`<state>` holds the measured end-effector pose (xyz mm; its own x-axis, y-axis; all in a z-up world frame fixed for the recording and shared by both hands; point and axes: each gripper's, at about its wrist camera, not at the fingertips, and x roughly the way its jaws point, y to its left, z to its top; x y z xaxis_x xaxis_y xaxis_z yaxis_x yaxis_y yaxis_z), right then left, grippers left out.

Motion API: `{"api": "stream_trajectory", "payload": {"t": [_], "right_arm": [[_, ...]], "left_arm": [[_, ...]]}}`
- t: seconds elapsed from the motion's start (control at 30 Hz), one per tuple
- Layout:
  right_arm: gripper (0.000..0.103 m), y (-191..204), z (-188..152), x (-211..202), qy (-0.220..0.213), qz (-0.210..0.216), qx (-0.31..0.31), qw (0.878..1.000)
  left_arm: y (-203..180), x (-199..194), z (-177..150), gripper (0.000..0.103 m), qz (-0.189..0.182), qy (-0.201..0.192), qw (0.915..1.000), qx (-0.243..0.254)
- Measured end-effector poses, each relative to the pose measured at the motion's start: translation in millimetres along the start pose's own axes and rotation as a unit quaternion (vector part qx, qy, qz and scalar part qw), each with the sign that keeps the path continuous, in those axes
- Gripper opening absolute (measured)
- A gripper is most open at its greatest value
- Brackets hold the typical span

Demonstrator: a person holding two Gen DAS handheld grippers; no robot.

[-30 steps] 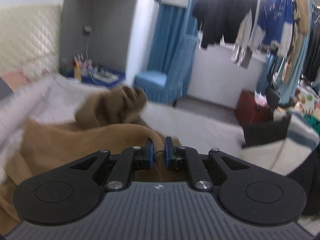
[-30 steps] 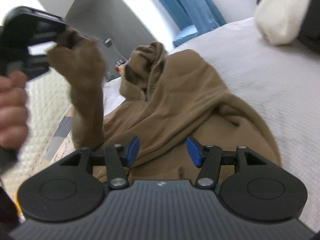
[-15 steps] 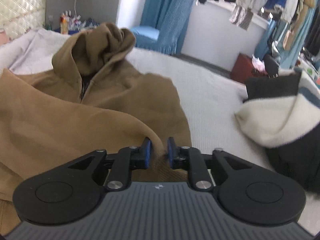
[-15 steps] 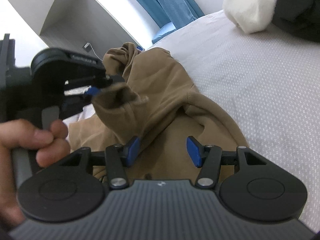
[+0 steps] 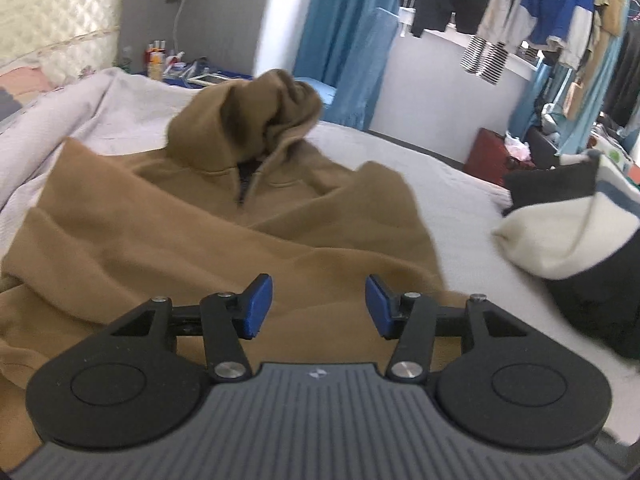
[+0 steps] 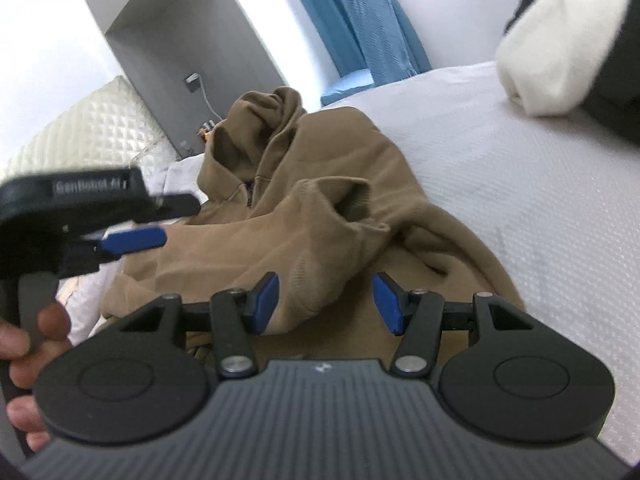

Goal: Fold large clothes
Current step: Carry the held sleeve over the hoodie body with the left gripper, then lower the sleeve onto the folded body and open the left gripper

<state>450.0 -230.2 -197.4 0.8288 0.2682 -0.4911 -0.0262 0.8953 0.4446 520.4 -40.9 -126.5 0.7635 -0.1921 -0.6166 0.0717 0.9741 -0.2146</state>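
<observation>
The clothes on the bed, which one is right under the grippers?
The brown hoodie, spread flat on the bed with its hood bunched up. The other one, a cream and black piece, lies off to the side.

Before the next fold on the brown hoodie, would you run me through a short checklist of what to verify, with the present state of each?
1. Left gripper free of cloth: ok. Its jaws are opening, nothing pinched between them.
2. Right gripper free of cloth: ok. Its pads stand apart over the fabric without pressing on it.
3. Sleeve laid across the body of the brown hoodie: ok, though it lies bunched.
4. Hood flattened: not ok, it stands crumpled.
5. Bare bed beside the hoodie for working: ok on the side towards the white and black garment.
6. Hem straight: cannot tell, it is hidden behind the grippers.
</observation>
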Motion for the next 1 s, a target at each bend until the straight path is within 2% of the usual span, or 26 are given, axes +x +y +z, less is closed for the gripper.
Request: {"api": "stream_trajectory", "payload": {"t": [0.17,0.3,0.43,0.57,0.7,0.77,0.9,1.0], "right_arm": [[0.056,21,2,5,-0.029,0.008,-0.048,0.998],[0.055,31,7,26,-0.037,-0.001,-0.067,0.997],[0.054,39,4,50,-0.031,-0.022,-0.087,0.995],[0.054,41,0,68,-0.02,-0.05,-0.098,0.994],[0.054,35,-1,82,-0.005,-0.06,-0.087,0.994],[0.054,35,-3,89,0.004,-0.064,-0.089,0.994],[0.054,41,-10,100,0.017,-0.077,-0.112,0.991],[0.054,44,-12,97,0.012,-0.081,-0.119,0.989]], "left_arm": [[38,4,-4,0.058,0.027,-0.008,0.9995,0.013],[74,18,-6,0.058,0.043,-0.005,0.9991,0.0],[113,36,-7,0.058,0.072,0.005,0.9972,-0.02],[154,48,-1,0.056,0.127,-0.009,0.9902,-0.057],[196,68,10,0.056,0.15,0.015,0.9844,-0.091],[213,79,11,0.051,0.147,0.032,0.9828,-0.107],[216,86,17,0.05,0.149,0.049,0.9833,-0.092],[210,68,24,0.05,0.146,0.043,0.9842,-0.091]]}}
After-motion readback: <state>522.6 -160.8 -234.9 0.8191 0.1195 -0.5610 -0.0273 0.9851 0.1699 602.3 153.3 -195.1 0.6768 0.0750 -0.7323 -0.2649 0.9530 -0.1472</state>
